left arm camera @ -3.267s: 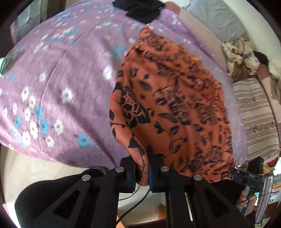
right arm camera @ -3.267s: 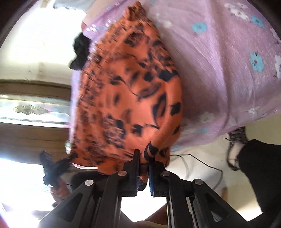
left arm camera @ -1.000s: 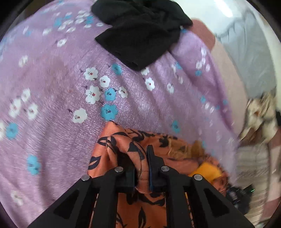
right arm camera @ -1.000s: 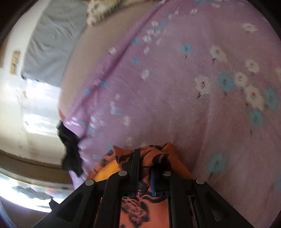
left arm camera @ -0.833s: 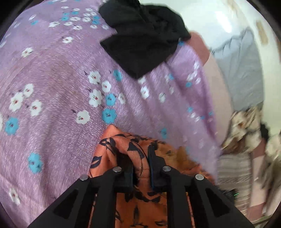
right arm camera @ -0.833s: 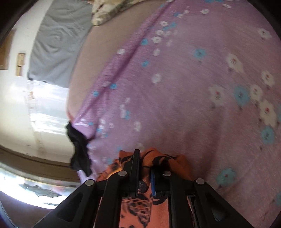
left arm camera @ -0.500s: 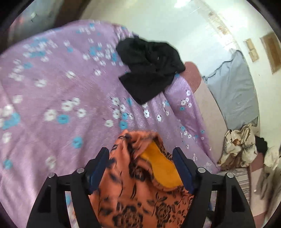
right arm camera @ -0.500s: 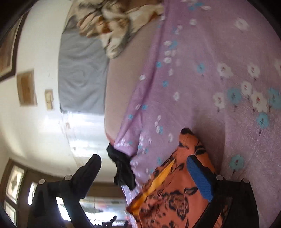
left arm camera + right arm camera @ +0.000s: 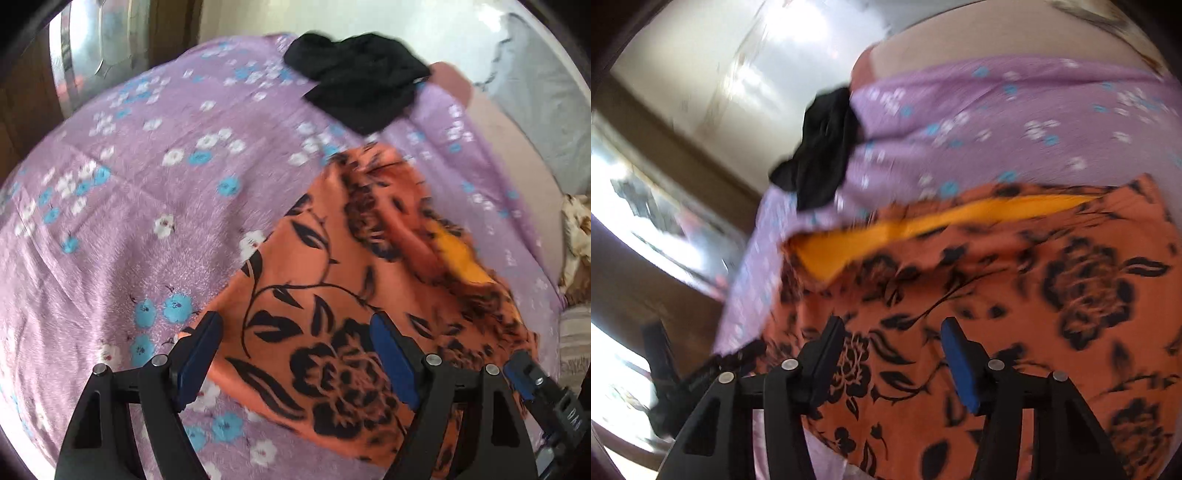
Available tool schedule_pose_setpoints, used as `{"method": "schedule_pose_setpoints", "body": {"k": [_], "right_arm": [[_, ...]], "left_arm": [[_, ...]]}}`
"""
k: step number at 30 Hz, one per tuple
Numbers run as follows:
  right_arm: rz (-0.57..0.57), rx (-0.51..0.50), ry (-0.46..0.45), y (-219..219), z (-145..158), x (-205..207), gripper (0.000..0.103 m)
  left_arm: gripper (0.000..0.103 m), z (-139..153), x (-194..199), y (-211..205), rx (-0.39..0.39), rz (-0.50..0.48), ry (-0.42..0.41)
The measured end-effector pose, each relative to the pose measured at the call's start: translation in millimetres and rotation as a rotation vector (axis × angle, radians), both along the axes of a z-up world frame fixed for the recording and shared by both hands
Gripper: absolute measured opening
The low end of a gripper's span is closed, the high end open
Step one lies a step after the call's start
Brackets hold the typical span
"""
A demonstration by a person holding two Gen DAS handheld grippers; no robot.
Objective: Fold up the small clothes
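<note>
1. Orange cloth with a black flower print, the orange garment, lies on the purple flowered bedsheet; nearest the left wrist camera, the left gripper hangs just above the garment's near edge with its jaws wide apart and nothing pinched between them
2. Over the same garment, the right gripper points down at the cloth; its jaws are closing, yet the pads stand clear of the fabric and grip nothing
3. By my reading, one fold has been laid down and let go, so the step in hand is the move to a fresh hold for the next fold
4. That next move calls for each gripper to pinch an edge or corner of the garment and carry it across, keeping the layers flat
5. Beyond the grippers, on the garment's far side, a yellow lining shows where the top layer sits off line, which may want tidying
6. Farther still from the garment, a black garment lies crumpled at the sheet's far edge, well apart, seemingly not yet folded
</note>
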State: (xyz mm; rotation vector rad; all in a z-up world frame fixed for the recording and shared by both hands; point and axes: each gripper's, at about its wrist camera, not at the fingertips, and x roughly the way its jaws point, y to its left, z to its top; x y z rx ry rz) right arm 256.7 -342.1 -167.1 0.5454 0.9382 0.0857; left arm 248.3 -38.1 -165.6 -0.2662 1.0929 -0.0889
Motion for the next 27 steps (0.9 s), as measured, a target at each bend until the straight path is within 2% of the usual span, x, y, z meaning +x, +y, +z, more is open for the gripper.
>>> {"method": "schedule_pose_setpoints", "body": {"k": [4,7,10,11,14,18,23,25,27], "right_arm": [[0.021,-0.094,0.083,24.3,-25.1,44.5,0.057],[-0.039,-0.195,0.130,17.2,-36.4,90.8,0.056],[-0.147,-0.253,0.101,-5.9,-25.6,118.7,0.056],[-0.180,-0.237,0.076,-14.3,-19.7,120.4,0.056],[-0.226,-0.154,-0.012,-29.2,0.5,103.6,0.056],[-0.225,-0.160,-0.066,-30.8,17.1,55.7,0.056],[-0.288,-0.128,-0.059,-54.8,25.2,-19.4,0.056],[-0.326,-0.122,-0.031,-71.4,22.6,-48.6,0.056],[-0.374,-0.108,0.016,-90.2,11.2,-69.6,0.056]], "left_arm": [[0.082,-0.3,10.3,-3.1,0.027,0.024,-0.002],[0.082,-5.8,18.7,-11.9,0.076,0.011,0.027],[0.082,-5.6,22.4,-10.2,0.084,0.016,0.028],[0.082,-6.0,23.8,-9.4,0.083,0.020,0.030],[0.082,-6.0,24.9,-0.4,0.070,0.042,0.043],[0.082,-2.4,18.5,0.1,0.066,0.037,0.031],[0.082,13.3,1.8,-16.6,0.148,-0.009,-0.067],[0.082,9.9,2.0,-19.2,0.178,-0.011,-0.063],[0.082,-2.0,6.4,-19.2,0.227,0.000,-0.019]]}}
